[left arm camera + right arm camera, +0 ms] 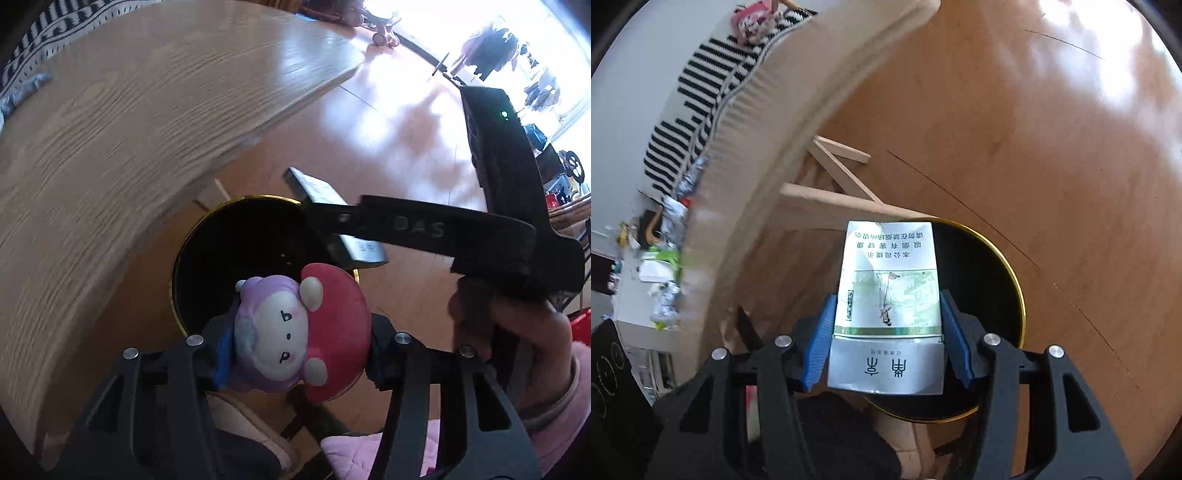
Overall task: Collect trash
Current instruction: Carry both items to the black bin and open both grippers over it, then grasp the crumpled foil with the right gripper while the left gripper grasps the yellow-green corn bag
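Black bin (990,295), gold rim, stands on the wood floor (1015,129) beside the table (129,129); interior dark, contents cannot be told. Right gripper (886,332) pinches a silver cigarette pack (886,295) over the bin mouth. Left gripper (299,343) pinches a purple-and-red plush toy (295,332) above the rim.

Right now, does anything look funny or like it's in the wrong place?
Yes. The left tongs grip a small purple, white and red plush toy over the black gold-rimmed bin. It looks clean and whole, not like trash. The silver cigarette pack in the right tongs fits better; its far edge is a bit crumpled.
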A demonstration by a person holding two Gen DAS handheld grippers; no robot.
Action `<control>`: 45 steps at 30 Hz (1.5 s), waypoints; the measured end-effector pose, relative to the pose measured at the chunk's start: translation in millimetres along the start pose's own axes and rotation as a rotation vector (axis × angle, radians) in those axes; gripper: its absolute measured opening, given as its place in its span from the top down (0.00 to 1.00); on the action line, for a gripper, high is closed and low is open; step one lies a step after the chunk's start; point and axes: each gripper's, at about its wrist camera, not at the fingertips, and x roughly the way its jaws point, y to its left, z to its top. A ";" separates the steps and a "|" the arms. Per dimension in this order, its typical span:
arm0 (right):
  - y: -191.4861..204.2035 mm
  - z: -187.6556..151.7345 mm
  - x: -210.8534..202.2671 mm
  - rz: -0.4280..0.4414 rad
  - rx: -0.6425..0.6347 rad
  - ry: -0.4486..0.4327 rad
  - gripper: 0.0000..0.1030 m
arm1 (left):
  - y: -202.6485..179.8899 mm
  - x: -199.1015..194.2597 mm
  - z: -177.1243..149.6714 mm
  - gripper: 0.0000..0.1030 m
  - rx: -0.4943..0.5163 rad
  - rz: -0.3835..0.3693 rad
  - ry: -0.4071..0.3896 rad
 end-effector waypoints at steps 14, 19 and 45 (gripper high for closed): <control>-13.7 1.6 3.6 -0.007 0.044 0.015 0.19 | -2.6 2.1 -7.3 0.06 -0.028 -0.004 -0.061; -25.4 2.2 -35.3 -0.053 0.034 -0.154 0.08 | -11.2 -3.6 -14.1 0.06 0.011 -0.036 -0.057; 359.4 44.0 10.3 0.045 -0.667 -0.365 0.07 | 353.6 -280.4 -163.5 0.06 -0.837 0.564 -0.479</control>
